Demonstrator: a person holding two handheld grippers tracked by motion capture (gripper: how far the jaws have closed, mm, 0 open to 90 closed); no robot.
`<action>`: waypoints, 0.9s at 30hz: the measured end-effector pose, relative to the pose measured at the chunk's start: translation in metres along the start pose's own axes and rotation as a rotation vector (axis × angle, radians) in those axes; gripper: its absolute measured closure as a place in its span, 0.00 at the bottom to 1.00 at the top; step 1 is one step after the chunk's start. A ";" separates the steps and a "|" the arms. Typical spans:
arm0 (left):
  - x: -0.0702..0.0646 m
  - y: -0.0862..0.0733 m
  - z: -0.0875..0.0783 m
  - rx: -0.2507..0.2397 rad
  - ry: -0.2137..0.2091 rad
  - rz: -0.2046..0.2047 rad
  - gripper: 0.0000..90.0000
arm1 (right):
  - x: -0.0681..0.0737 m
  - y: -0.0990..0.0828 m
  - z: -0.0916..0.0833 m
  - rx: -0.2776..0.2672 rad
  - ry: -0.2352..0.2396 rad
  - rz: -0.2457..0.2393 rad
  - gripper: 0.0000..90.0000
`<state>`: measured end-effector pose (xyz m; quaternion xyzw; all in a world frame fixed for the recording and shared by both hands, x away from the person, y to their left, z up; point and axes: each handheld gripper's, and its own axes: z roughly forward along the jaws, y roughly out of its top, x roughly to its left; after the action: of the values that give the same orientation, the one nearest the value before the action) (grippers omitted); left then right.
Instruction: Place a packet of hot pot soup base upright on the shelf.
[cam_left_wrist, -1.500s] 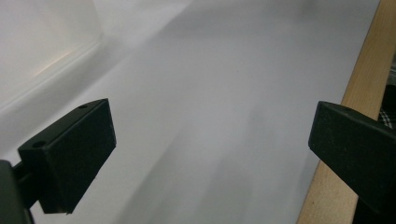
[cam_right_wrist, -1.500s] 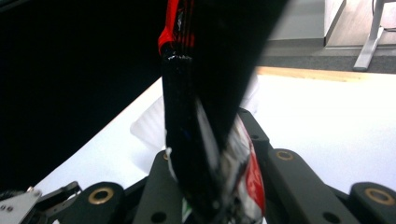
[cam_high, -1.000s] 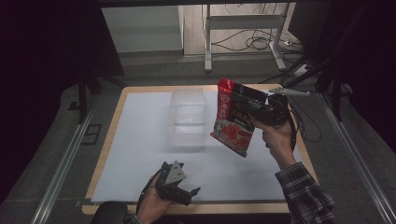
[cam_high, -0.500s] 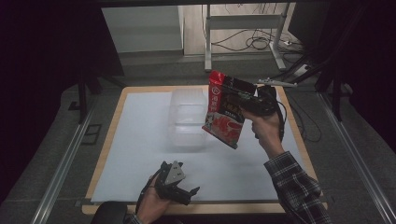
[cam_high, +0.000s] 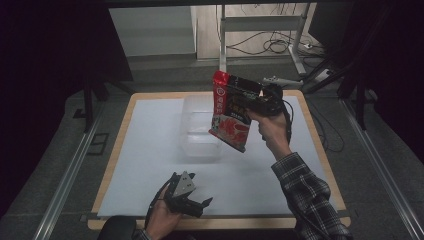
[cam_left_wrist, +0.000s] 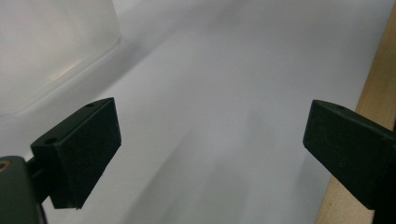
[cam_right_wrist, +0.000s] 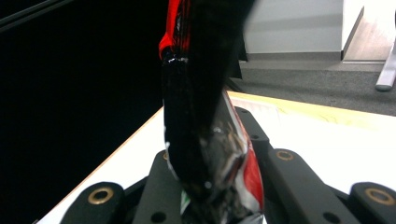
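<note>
One item is in transit: my right gripper (cam_high: 250, 100) has its jaws clamped on the red snack bag (cam_high: 231, 112), which hangs tilted in the air just beside and above the clear plastic container (cam_high: 200, 130) on the white table mat (cam_high: 145, 150). I judge this the carry step. Next, I should bring the bag over the container opening (lower corner first), then release. My left gripper (cam_high: 192, 202) rests near the table's front edge, jaws wide and empty.

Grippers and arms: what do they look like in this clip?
Both are black two-jaw tools. The left gripper carries a grey three-cornered plate and has blocky matte pads. The right gripper trails a black cable; that arm wears a dark plaid sleeve.
</note>
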<state>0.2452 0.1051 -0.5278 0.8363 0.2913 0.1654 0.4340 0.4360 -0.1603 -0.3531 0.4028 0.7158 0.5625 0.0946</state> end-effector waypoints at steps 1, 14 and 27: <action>0.001 0.000 0.000 -0.005 -0.012 -0.004 0.05 | 0.000 0.001 0.002 -0.002 0.000 -0.001 0.85; 0.006 -0.002 0.002 -0.025 -0.063 -0.029 0.04 | 0.004 0.008 0.029 -0.005 0.005 -0.015 0.85; 0.005 -0.002 0.004 0.003 -0.068 -0.028 0.02 | 0.014 0.015 0.060 -0.008 0.026 -0.041 0.85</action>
<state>0.2506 0.1072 -0.5317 0.8380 0.2881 0.1303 0.4448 0.4694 -0.1065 -0.3568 0.3802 0.7230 0.5683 0.0985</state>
